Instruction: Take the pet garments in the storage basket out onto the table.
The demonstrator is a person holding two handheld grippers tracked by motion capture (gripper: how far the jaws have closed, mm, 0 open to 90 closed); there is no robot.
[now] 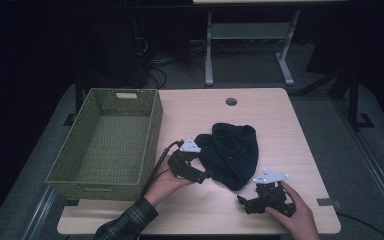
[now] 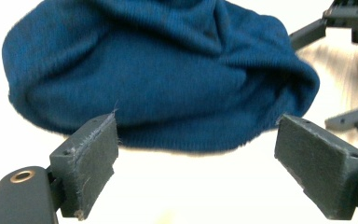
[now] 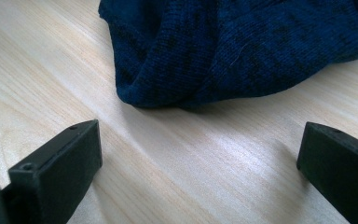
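Observation:
A dark blue knitted hat point(image 1: 232, 152) lies crumpled in the middle of the light wooden table point(image 1: 285, 125). My left gripper point(image 1: 206, 175) rests at the hat's near left edge, held by a hand in a plaid sleeve. In the left gripper view the hat point(image 2: 158, 70) sits just beyond the open left gripper point(image 2: 198, 135), with nothing between the pads. My right gripper point(image 1: 241, 201) lies on the table in front of the hat's near tip. The right gripper view shows the hat's folded edge point(image 3: 242, 51) a short way ahead of the open right gripper point(image 3: 200, 135).
A green woven basket point(image 1: 151, 127) stands on the table's left side, close to the left hand. A round cable hole point(image 1: 231, 101) is at the table's far edge. Beyond the table are a metal table frame point(image 1: 250, 45) and cables on the floor.

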